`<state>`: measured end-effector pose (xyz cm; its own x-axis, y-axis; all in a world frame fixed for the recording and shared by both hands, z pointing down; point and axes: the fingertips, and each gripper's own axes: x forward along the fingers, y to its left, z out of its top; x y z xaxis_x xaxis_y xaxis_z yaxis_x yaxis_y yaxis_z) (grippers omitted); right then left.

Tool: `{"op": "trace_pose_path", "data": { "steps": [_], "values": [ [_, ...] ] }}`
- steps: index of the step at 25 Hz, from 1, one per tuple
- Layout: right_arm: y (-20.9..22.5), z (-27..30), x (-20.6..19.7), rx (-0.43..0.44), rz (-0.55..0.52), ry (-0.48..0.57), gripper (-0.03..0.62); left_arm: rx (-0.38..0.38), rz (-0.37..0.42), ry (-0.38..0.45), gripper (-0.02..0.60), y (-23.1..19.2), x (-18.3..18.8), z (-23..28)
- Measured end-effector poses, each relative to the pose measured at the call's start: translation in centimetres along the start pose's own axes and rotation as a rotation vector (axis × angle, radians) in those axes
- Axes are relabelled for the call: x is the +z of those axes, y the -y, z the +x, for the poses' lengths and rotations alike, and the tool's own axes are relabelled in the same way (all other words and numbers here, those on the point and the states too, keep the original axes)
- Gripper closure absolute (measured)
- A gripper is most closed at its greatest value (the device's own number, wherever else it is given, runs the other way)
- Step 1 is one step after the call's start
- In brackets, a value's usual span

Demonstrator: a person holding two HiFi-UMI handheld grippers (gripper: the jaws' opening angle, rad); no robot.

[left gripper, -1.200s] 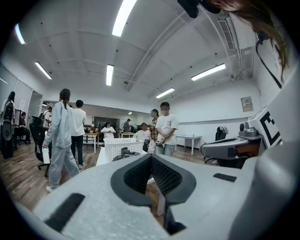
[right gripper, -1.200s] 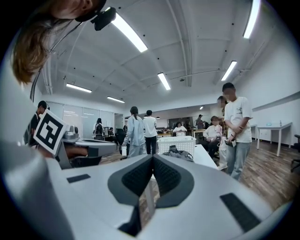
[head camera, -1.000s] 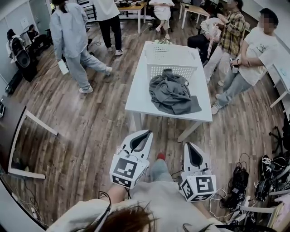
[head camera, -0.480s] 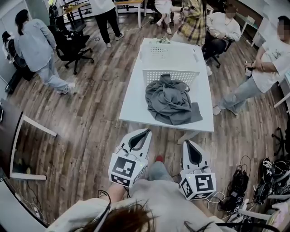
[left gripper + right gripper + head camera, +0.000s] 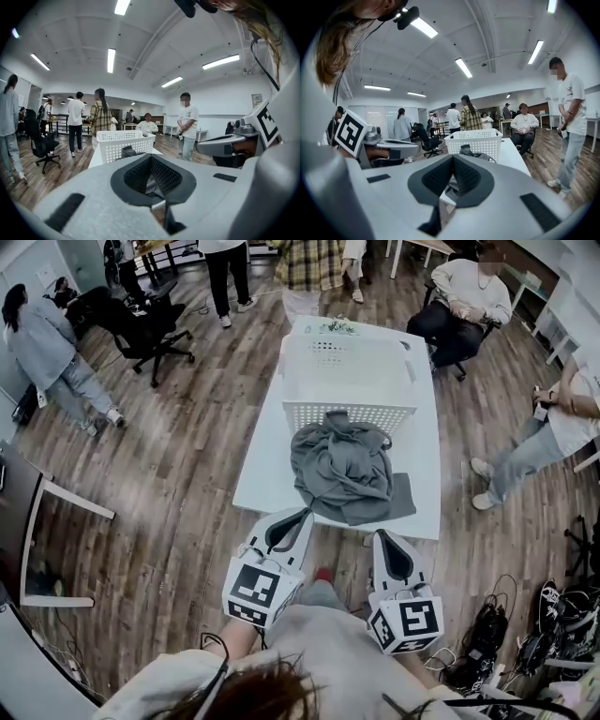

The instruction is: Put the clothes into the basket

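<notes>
A crumpled grey garment lies on the white table, its far end against the white slatted basket that stands at the table's middle. Both grippers hover just short of the table's near edge. My left gripper is shut and empty, below the garment's left side. My right gripper is shut and empty, below its right corner. In the left gripper view the basket and garment show beyond the closed jaws; in the right gripper view the basket and garment do too.
Several people stand or sit around the far end of the table, among them a seated person at the far right. A black office chair stands at the far left. Cables and bags lie on the floor at the lower right.
Both grippers and the camera have moved toward the table; the table, basket and garment now sit closer. People in the background have walked to other spots.
</notes>
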<state>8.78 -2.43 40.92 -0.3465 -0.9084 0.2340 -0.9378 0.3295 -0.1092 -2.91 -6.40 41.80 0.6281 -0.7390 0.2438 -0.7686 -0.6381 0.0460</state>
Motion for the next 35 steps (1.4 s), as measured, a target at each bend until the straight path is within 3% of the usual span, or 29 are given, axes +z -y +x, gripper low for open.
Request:
{"op": "trace_pose_path", "data": {
  "steps": [12, 35],
  "values": [
    [5.7, 5.0, 1.5, 0.034, -0.003, -0.006, 0.579, 0.057, -0.013, -0.004, 0.568, -2.3, 1.5, 6.2],
    [8.4, 6.9, 0.7, 0.018, 0.037, -0.011, 0.579, 0.069, -0.006, -0.033, 0.568, -4.0, 1.0, 8.8]
  ]
}}
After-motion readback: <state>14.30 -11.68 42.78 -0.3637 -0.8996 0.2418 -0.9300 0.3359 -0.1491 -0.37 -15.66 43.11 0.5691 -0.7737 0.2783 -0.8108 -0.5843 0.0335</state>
